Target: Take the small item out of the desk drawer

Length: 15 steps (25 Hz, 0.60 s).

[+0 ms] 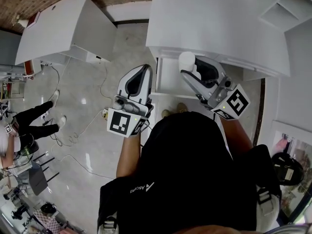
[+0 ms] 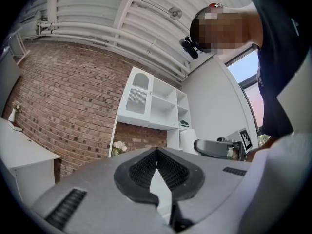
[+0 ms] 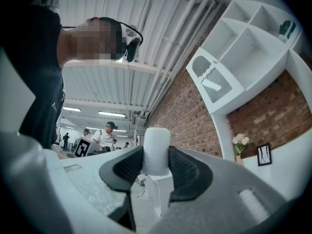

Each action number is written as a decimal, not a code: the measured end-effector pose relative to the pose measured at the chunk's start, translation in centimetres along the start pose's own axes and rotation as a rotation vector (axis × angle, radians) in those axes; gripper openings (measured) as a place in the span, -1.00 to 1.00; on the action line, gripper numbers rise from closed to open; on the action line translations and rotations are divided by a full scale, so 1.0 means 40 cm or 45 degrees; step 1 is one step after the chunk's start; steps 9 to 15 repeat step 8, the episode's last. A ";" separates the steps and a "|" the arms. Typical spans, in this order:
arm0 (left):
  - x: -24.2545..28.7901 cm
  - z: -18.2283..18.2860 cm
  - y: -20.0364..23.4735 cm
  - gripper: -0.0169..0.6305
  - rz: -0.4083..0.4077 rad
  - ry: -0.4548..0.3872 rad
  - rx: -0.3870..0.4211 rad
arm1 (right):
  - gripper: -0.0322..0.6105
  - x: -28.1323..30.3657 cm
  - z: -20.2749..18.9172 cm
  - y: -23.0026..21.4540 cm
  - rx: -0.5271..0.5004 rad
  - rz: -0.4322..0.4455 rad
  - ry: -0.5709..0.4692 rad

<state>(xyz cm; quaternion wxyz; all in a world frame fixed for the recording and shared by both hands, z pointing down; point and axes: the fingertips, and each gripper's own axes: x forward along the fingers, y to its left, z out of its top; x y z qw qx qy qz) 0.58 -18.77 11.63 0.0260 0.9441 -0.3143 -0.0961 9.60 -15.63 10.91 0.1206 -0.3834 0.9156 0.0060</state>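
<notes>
The small item is a white cylinder [image 1: 186, 60] [image 3: 156, 150]. My right gripper [image 1: 191, 68] [image 3: 156, 161] is shut on it, with the black pads [image 3: 187, 172] pressing on both sides. It is held up in the air above the open white drawer [image 1: 168, 79] of the desk [image 1: 209, 23], and the jaws point upward. At the left, my left gripper [image 1: 145, 68] [image 2: 156, 152] also points up beside the drawer's front corner. It is shut, its tips meet and nothing is between them.
The drawer sticks out toward me from under the white desktop. A white shelf unit [image 1: 287, 4] [image 2: 151, 101] stands at the right. A second white desk [image 1: 53, 28] stands far left. Cables [image 1: 73, 138] lie on the floor, and a person [image 1: 29, 121] sits at the left edge.
</notes>
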 end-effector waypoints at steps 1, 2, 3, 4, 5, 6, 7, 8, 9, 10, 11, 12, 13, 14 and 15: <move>0.001 -0.001 0.003 -0.95 -0.001 0.000 -0.002 | -0.39 0.002 -0.002 -0.001 -0.001 -0.003 0.002; 0.002 -0.003 0.005 -0.95 -0.003 0.002 -0.004 | -0.39 0.003 -0.004 -0.002 -0.001 -0.004 0.004; 0.003 -0.006 0.007 -0.95 -0.004 0.002 -0.005 | -0.39 0.005 -0.006 -0.003 -0.003 -0.005 0.004; 0.004 -0.007 0.010 -0.95 -0.003 0.002 -0.005 | -0.39 0.006 -0.006 -0.005 -0.005 -0.005 0.004; 0.004 -0.008 0.012 -0.95 -0.002 0.001 -0.005 | -0.39 0.006 -0.007 -0.007 -0.008 -0.004 0.004; 0.004 -0.009 0.015 -0.95 0.001 0.000 -0.004 | -0.39 0.007 -0.008 -0.009 -0.010 -0.003 0.004; 0.005 -0.009 0.018 -0.95 0.003 -0.001 -0.003 | -0.39 0.008 -0.008 -0.011 -0.013 -0.002 0.004; 0.005 -0.009 0.020 -0.95 0.006 -0.003 -0.002 | -0.39 0.010 -0.009 -0.013 -0.015 -0.001 0.004; 0.005 -0.009 0.020 -0.95 0.006 -0.003 -0.002 | -0.39 0.010 -0.009 -0.013 -0.015 -0.001 0.004; 0.005 -0.009 0.020 -0.95 0.006 -0.003 -0.002 | -0.39 0.010 -0.009 -0.013 -0.015 -0.001 0.004; 0.005 -0.009 0.020 -0.95 0.006 -0.003 -0.002 | -0.39 0.010 -0.009 -0.013 -0.015 -0.001 0.004; 0.005 -0.009 0.020 -0.95 0.006 -0.003 -0.002 | -0.39 0.010 -0.009 -0.013 -0.015 -0.001 0.004; 0.005 -0.009 0.020 -0.95 0.006 -0.003 -0.002 | -0.39 0.010 -0.009 -0.013 -0.015 -0.001 0.004; 0.005 -0.009 0.020 -0.95 0.006 -0.003 -0.002 | -0.39 0.010 -0.009 -0.013 -0.015 -0.001 0.004; 0.005 -0.009 0.020 -0.95 0.006 -0.003 -0.002 | -0.39 0.010 -0.009 -0.013 -0.015 -0.001 0.004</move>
